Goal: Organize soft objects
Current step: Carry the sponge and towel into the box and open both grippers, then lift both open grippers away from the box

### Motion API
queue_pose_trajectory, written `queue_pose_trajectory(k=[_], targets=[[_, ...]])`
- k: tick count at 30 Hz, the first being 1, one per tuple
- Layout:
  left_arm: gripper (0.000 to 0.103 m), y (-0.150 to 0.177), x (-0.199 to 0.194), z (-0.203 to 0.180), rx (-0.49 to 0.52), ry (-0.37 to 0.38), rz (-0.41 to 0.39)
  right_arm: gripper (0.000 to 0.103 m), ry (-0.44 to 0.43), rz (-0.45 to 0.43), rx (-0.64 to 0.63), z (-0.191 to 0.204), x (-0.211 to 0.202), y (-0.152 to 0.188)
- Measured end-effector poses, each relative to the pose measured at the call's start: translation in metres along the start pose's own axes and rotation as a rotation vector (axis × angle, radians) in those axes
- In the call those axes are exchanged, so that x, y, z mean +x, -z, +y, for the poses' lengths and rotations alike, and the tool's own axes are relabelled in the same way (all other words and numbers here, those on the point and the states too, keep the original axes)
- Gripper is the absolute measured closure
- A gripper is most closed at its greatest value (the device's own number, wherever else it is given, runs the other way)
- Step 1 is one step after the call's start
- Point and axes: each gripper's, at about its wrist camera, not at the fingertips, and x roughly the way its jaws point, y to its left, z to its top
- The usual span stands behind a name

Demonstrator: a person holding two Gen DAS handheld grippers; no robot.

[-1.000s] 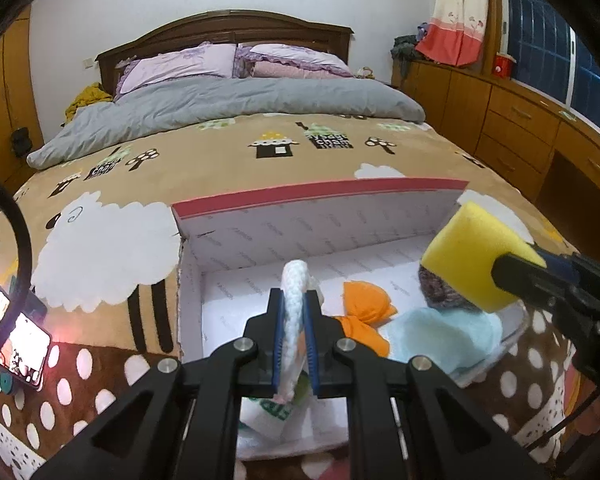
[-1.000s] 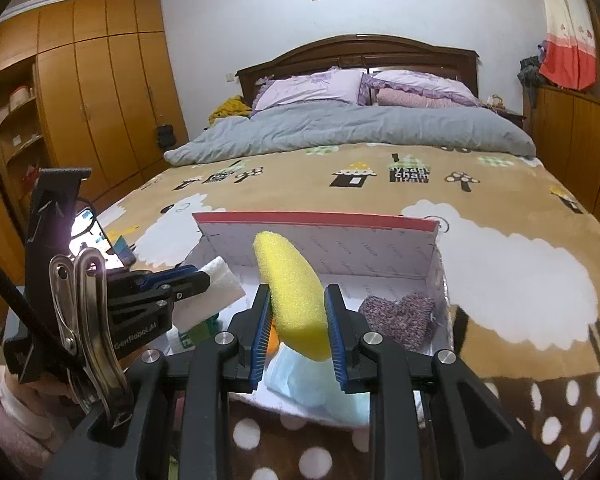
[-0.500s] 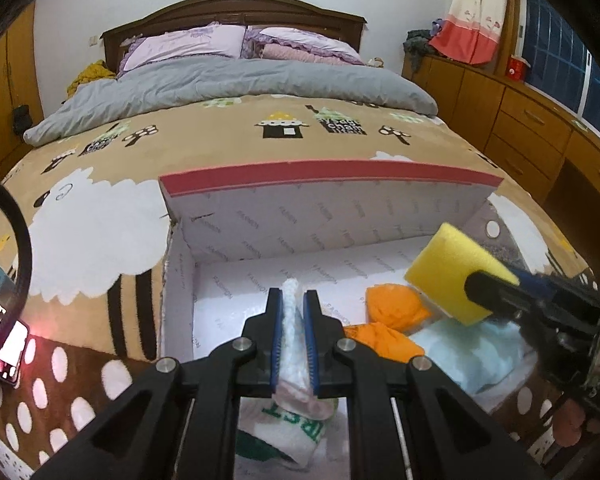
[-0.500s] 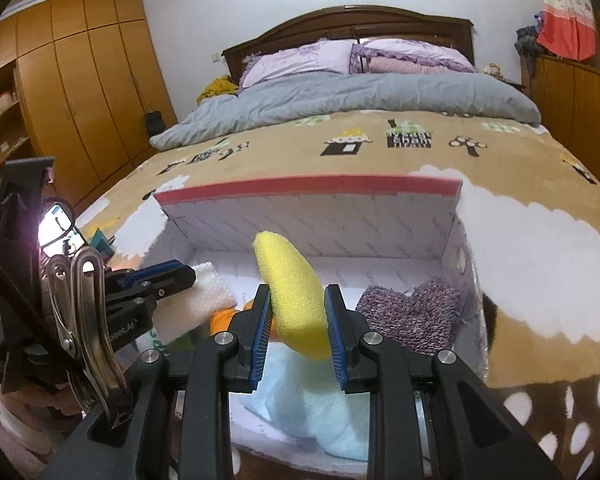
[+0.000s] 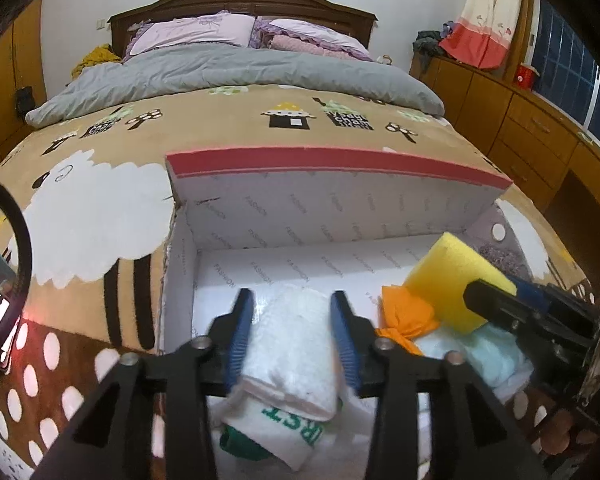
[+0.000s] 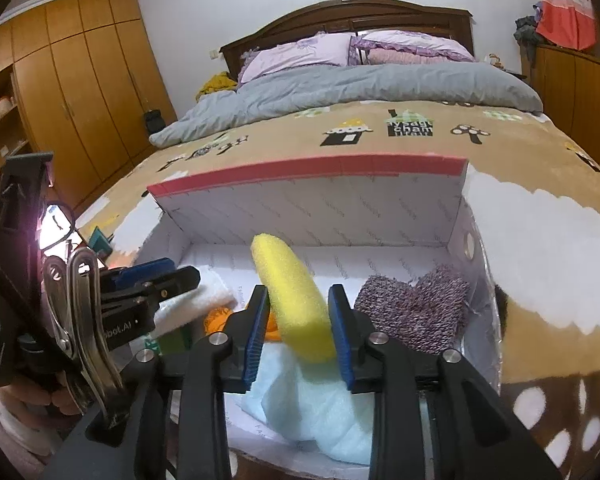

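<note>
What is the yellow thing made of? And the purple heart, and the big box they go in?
The yellow block looks like sponge foam: matte, tiny pores, rounded edges. The purple heart seems knitted or fuzzy yarn, speckled and nubbly. The box looks like cardboard with a smooth white printed lining and a red rim; the torn corner suggests paperboard.

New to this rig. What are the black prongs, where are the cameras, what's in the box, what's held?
No robot here: a person carries a hand-held gripper in each hand, with a fisheye camera on each looking along its two fingers. One picture is from the left hand-held gripper, the other from the right hand-held gripper. Both hang over an open white cardboard box on a bed. The left jaws have just been opening around a folded white cloth. The right jaws have just been opening too, with a yellow sponge between them. In the box lie an orange cloth, a pale blue cloth and a purple knitted heart.
</note>
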Motion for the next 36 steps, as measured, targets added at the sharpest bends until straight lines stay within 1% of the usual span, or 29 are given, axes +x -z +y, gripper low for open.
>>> queue_pose_trajectory(k=[1,3,8,15,19,23,27,36], targets=[[0.051,0.000,-0.002,0.000,0.000,0.005,-0.001,0.068,0.001,-0.003,-0.001,0.000,-0.001,0.000],[0.049,0.001,-0.008,0.000,-0.001,0.013,-0.006,0.066,0.003,-0.008,-0.002,0.000,-0.004,-0.001],[0.047,0.006,-0.027,-0.001,0.005,0.017,-0.017,0.057,0.003,-0.030,-0.006,0.003,-0.018,-0.002],[0.046,0.019,-0.058,0.000,0.000,0.022,-0.026,0.056,0.001,-0.051,-0.014,0.007,-0.046,-0.001],[0.046,0.030,-0.075,0.001,-0.019,0.048,-0.027,0.056,0.006,-0.048,-0.012,0.009,-0.062,0.006],[0.046,0.042,-0.088,0.001,-0.026,0.068,-0.019,0.056,0.012,-0.051,-0.028,0.015,-0.080,0.019],[0.046,0.057,-0.098,-0.004,-0.018,0.083,-0.005,0.056,0.020,-0.036,-0.046,0.020,-0.093,0.034],[0.047,0.087,-0.095,-0.017,0.002,0.112,0.064,0.056,0.041,0.020,-0.068,0.026,-0.110,0.078]])
